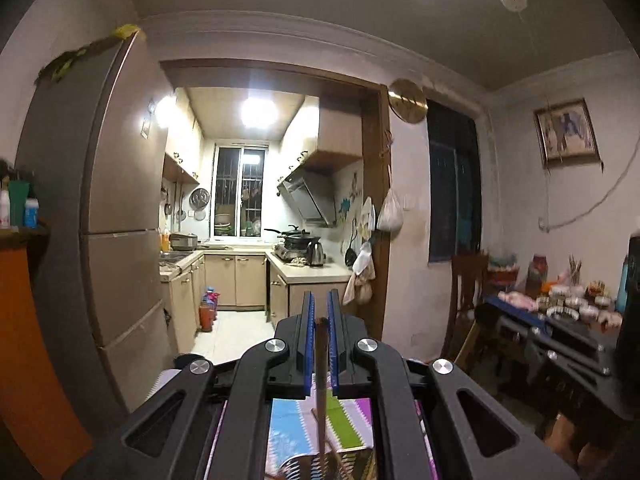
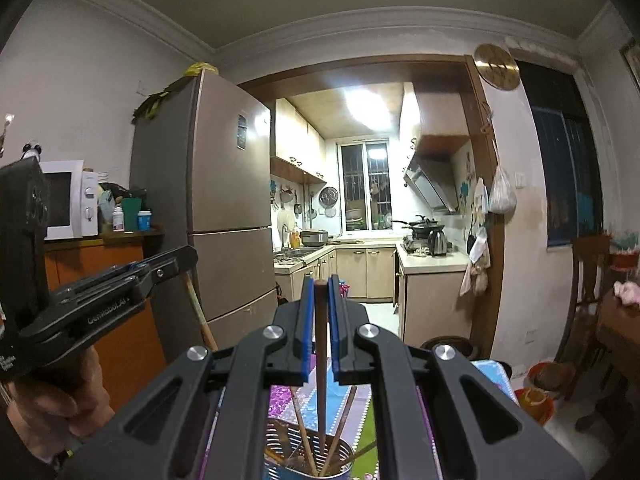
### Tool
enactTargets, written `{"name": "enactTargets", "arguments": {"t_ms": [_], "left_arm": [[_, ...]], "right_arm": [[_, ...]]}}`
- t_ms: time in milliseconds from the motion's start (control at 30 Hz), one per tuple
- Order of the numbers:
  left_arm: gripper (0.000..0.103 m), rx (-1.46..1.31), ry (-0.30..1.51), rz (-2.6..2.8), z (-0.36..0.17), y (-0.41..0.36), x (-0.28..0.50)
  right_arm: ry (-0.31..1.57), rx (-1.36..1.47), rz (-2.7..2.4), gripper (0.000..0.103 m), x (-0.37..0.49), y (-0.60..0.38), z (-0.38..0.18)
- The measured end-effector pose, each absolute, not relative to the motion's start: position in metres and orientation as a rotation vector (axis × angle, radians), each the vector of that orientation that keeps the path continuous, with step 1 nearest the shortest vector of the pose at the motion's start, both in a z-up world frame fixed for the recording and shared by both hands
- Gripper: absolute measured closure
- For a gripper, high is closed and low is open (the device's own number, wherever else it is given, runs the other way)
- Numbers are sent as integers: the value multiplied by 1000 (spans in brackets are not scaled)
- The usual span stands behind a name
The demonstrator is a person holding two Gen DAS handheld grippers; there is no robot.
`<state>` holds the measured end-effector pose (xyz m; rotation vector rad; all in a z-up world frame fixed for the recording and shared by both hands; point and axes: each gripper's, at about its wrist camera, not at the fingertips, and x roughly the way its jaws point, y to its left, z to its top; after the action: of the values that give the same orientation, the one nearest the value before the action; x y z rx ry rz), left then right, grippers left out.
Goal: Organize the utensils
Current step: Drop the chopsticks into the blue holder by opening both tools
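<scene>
My left gripper (image 1: 320,300) is shut on a brown wooden chopstick (image 1: 320,360) that hangs down toward a metal utensil holder (image 1: 296,468), only partly seen at the bottom edge. My right gripper (image 2: 320,282) is shut on another brown chopstick (image 2: 320,340), whose lower end reaches into the perforated metal utensil holder (image 2: 280,436) with several chopsticks in it. The holder stands on a colourful patterned tablecloth (image 2: 352,412). The left gripper (image 2: 172,260) also shows in the right wrist view at the left, with a chopstick (image 2: 198,312) hanging below it.
A tall fridge (image 2: 224,208) stands at the left of the kitchen doorway. A microwave (image 2: 66,200) sits on an orange cabinet (image 2: 112,280). A crowded dark side table (image 1: 568,320) and a wooden chair (image 1: 466,292) are at the right. The right gripper (image 1: 560,332) is near them.
</scene>
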<state>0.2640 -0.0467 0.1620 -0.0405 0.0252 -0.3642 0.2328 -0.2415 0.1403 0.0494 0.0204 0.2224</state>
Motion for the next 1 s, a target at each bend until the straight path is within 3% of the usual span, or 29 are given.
{"name": "enactTargets", "arguments": {"t_ms": [567, 633, 667, 1000], "left_arm": [[95, 47, 165, -359, 45, -73, 314], [95, 38, 164, -359, 47, -68, 313], [95, 32, 152, -353, 50, -65, 311], [95, -17, -43, -255, 110, -8, 229]], "right_arm": [[224, 106, 211, 94, 281, -233, 61], [205, 105, 202, 75, 277, -235, 64], [182, 110, 196, 73, 271, -238, 70], [53, 64, 157, 73, 190, -279, 112]]}}
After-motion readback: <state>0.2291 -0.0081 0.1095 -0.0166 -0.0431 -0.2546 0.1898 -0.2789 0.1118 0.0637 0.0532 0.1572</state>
